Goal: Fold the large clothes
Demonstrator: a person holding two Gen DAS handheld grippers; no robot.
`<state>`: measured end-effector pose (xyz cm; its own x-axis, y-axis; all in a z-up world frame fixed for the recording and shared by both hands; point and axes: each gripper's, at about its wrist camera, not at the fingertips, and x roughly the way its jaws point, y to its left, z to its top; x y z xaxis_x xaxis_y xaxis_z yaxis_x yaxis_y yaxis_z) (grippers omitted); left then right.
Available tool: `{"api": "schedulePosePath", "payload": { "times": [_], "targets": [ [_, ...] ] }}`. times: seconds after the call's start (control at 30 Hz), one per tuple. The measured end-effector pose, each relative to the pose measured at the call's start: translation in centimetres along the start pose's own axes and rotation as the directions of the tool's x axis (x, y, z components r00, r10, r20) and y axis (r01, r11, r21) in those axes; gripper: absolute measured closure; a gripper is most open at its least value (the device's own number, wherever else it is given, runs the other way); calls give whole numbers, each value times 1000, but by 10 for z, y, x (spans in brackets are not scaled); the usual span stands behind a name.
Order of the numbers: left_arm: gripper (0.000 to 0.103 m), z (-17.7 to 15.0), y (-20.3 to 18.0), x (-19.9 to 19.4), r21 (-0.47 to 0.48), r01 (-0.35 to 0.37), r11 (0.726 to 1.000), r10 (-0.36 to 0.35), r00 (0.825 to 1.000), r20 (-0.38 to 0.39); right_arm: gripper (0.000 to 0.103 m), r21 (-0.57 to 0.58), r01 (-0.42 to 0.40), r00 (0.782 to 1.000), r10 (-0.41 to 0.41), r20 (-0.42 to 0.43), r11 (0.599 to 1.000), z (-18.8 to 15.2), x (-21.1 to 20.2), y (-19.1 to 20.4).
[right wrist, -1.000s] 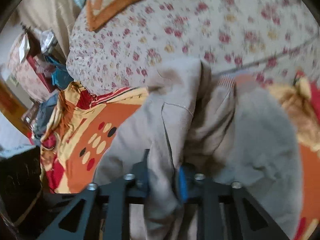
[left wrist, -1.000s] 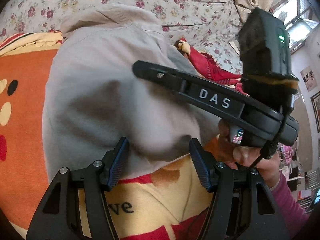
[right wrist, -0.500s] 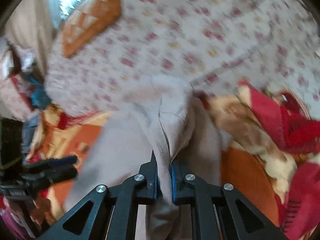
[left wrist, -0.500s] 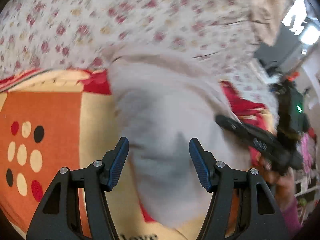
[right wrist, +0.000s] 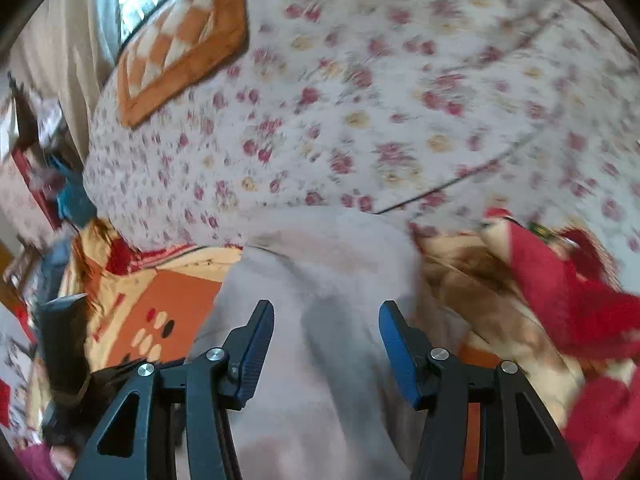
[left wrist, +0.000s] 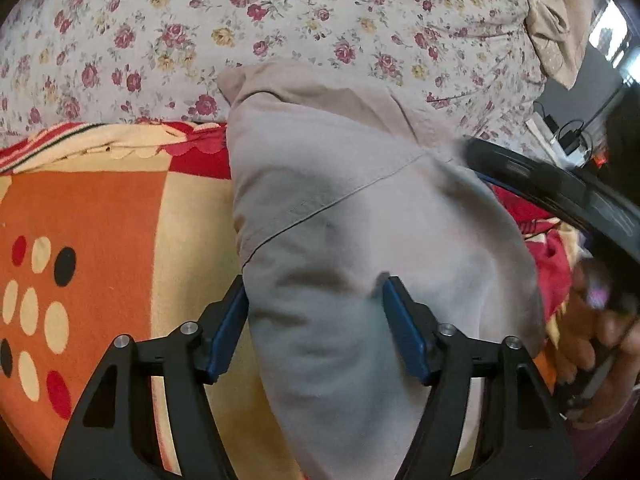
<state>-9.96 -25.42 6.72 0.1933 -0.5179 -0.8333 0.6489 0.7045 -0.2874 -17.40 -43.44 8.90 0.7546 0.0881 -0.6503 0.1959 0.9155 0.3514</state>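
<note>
Garment point(left wrist: 360, 240), pale beige-grey, lies folded in a thick bundle on the bed, on top of an orange, cream and red blanket point(left wrist: 100, 216). Its far end, where a stitched seam runs slantwise, reaches onto the floral bedspread point(left wrist: 280, 20) that covers the far side of the bed.

Left claw point(left wrist: 316, 328) wide, blue pads either side of the bundle's near part. Left pad sits right at the cloth's edge; whether it presses in, cannot tell. Nothing is pinched between them.

Right claw point(right wrist: 326, 344) also wide, fingers spread over the same garment point(right wrist: 320, 280), no cloth clamped. Right wrist view is motion-blurred, so fine contact is unclear.

From the left wrist view, the other claw's black body comes in over the bundle's right side as a dark blurred bar, with the person's right hand point(left wrist: 600, 344) wrapped on its grip lower down.

Blanket to the left of the bundle shows a patch of cream, red and black dots point(left wrist: 36, 308). To the right of the bundle, a rumpled red and tan stretch of blanket point(right wrist: 560, 300). An orange-and-cream patterned cushion point(right wrist: 180, 52) rests at the far left corner of the bed.
</note>
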Motion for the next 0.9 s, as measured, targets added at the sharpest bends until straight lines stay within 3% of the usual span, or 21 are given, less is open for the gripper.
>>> {"api": "schedulePosePath", "payload": {
  "times": [0.07, 0.17, 0.27, 0.47, 0.57, 0.63, 0.7, 0.73, 0.8, 0.9],
  "targets": [
    [33, -3, -2, 3, 29, -29, 999, 29, 999, 14, 56, 16, 9, 999, -8, -48, 1000, 4, 32, -1],
    [29, -9, -3, 6, 53, -26, 998, 24, 999, 31, 64, 68, 131, 988, -125, -92, 989, -1, 69, -24],
    [29, -10, -1, 12, 39, -6, 999, 5, 1000, 15, 64, 173, 119, 990, -104, -90, 978, -14, 81, -54],
    [29, -14, -4, 3, 35, -23, 999, 23, 1000, 5, 57, 157, 122, 991, -111, -77, 980, -21, 31, -54],
    [29, -16, -10, -19, 34, 2, 999, -3, 999, 40, 49, 143, 113, 993, -106, -61, 983, -35, -5, -52],
    [29, -20, -18, -32, 51, 26, 998, -29, 997, 73, 37, 141, 112, 993, -104, -59, 984, -48, -21, -52],
    [29, -26, -24, -37, 79, 39, 996, -46, 995, 87, 37, 143, 107, 993, -98, -67, 984, -63, -29, -53],
    [29, -29, -26, -35, 91, 30, 995, -37, 996, 79, 40, 138, 93, 993, -83, -81, 986, -70, -29, -51],
    [29, -41, -31, -26, 129, -28, 991, 22, 999, 46, 78, 107, 42, 991, -28, -128, 993, -89, -26, -44],
    [28, -61, -27, -11, 172, -86, 981, 87, 996, 4, 90, 64, 60, 985, -48, -166, 996, -113, -24, -35]
  ]
}}
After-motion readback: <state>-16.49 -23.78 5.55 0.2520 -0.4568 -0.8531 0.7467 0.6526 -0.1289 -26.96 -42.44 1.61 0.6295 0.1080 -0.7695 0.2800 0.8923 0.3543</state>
